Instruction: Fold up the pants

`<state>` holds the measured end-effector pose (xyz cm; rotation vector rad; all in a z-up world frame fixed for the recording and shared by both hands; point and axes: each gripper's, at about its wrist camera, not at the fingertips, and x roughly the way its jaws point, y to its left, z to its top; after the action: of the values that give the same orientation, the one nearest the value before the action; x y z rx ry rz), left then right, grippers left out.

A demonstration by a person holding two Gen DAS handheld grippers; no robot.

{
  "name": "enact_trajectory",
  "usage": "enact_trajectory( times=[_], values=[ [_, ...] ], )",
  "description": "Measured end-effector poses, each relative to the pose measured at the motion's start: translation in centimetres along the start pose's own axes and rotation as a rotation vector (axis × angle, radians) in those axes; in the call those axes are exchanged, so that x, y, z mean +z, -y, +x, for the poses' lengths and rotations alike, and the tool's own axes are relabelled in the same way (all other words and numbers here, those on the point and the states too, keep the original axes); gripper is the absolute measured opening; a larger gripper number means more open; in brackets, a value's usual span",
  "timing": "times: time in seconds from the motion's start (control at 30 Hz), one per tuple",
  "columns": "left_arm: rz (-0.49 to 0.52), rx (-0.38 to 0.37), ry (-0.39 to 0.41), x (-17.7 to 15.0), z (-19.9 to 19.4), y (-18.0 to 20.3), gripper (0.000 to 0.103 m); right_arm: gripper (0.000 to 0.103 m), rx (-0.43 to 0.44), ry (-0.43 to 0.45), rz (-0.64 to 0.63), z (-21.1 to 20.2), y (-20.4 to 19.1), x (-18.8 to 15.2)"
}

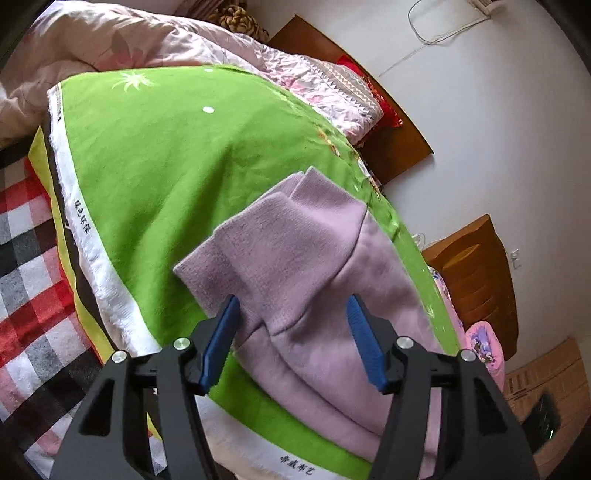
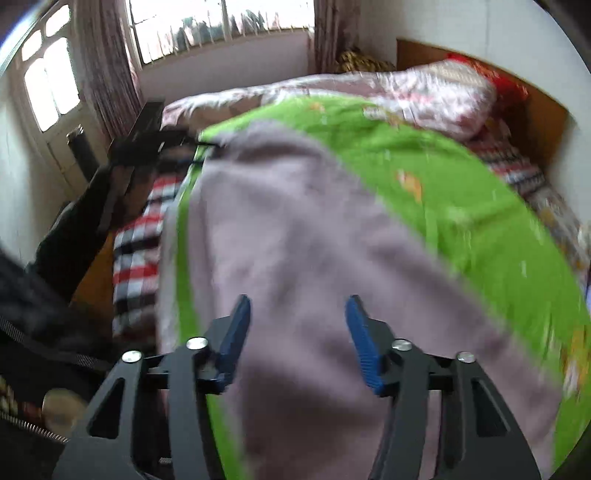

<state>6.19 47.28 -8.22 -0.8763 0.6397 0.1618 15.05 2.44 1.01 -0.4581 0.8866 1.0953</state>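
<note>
Both grippers, left (image 1: 293, 306) and right (image 2: 297, 304), hover part-open, empty; pinch the lilac sweatpants' (image 1: 295, 251) layers squarely (blurry right view).

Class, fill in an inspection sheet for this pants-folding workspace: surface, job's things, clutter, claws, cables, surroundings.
Surface: green cloth spread over a bed.
Job's things: lilac pants lying on the cloth, partly folded over.
Clutter: pink quilt bunched at the far end; plaid sheet beside the cloth.
Claws: left claw open over the pants; right claw open over the pants, view blurred.
Cables: white cord on the wall.
Surroundings: wooden headboard, window, door.
</note>
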Motion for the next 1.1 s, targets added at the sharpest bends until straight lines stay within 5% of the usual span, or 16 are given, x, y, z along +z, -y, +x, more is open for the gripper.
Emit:
enact_trajectory(
  times=[0.33, 0.57, 0.63, 0.67, 0.87, 0.93, 1.1],
  values=[
    [-0.034, -0.021, 0.035, 0.6, 0.5, 0.3, 0.055, 0.026, -0.039, -0.063, 0.015, -1.0, -4.1, -5.6],
    [-0.036, 0.005, 0.041, 1.0, 1.4, 0.4, 0.051, 0.026, -0.121, -0.098, -0.022, -0.5, -3.9, -7.2],
    [-0.010, 0.039, 0.036, 1.2, 1.6, 0.7, 0.022, 0.017, -0.126, -0.077, -0.038, -0.6, -4.0, -7.4],
    [0.002, 0.050, 0.041, 1.3, 1.5, 1.1, 0.016, 0.014, -0.136, -0.068, -0.051, -0.7, -4.2, -7.3],
    [0.114, 0.000, 0.171, 3.1, -3.5, 6.5, 0.013, 0.009, 0.006, 0.138, 0.001, -6.6, -3.0, -5.5],
    [0.152, 0.014, 0.184, 3.4, -4.5, 7.6, 0.014, 0.009, 0.031, 0.147, 0.001, -6.7, -3.0, -5.5],
    [0.051, 0.152, 0.020, 2.9, 0.7, 2.6, 0.016, 0.009, -0.004, -0.014, -0.003, -1.7, -3.3, -7.4]
  ],
)
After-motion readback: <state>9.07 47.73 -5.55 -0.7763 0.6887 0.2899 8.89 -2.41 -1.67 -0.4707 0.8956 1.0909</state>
